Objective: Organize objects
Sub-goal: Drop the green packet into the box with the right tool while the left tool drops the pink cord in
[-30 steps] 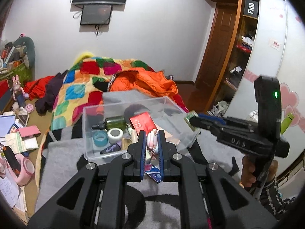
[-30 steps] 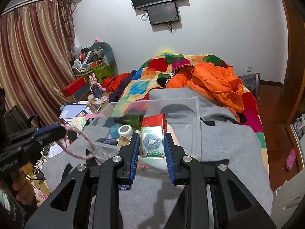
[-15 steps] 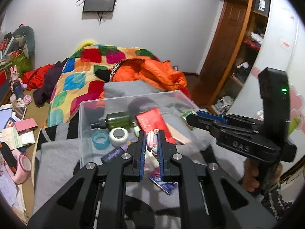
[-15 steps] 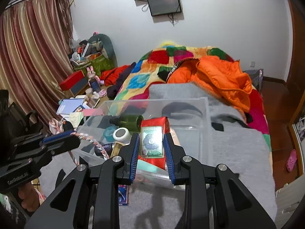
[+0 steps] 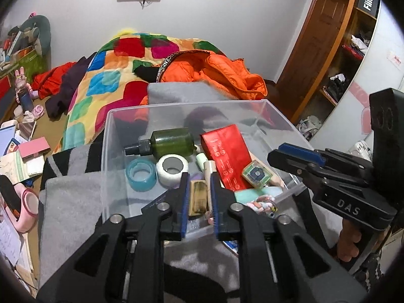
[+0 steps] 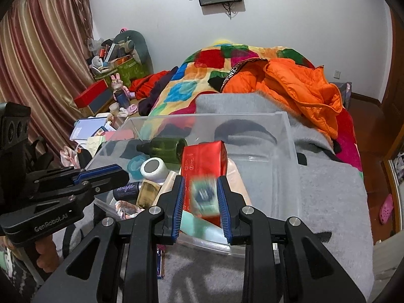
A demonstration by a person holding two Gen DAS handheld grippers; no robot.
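A clear plastic bin (image 5: 108, 136) (image 6: 290, 136) sits on a grey blanket. It holds a green bottle (image 5: 171, 142), a red packet (image 5: 224, 156), a blue tape roll (image 5: 140, 174), a white tape roll (image 5: 172, 167) and a gold box (image 5: 197, 197). My left gripper (image 5: 198, 199) is open over the bin's near edge; the pink braided cord (image 5: 261, 203) lies in the bin to its right. My right gripper (image 6: 199, 197) is open; the small green patterned box (image 6: 204, 195) is blurred between its fingers, and in the left wrist view (image 5: 256, 174) it rests on the red packet.
An orange jacket (image 6: 298, 85) and a colourful quilt (image 5: 111, 80) lie on the bed behind the bin. Clutter, boxes and papers (image 6: 98, 126) fill the floor at left. A wooden wardrobe (image 5: 335, 50) stands at right. A small packet (image 6: 160, 260) lies on the blanket in front of the bin.
Both grippers moved forward over the bin and opened. The left let go of the pink braided cord; the right released the green patterned box, which dropped into the bin.
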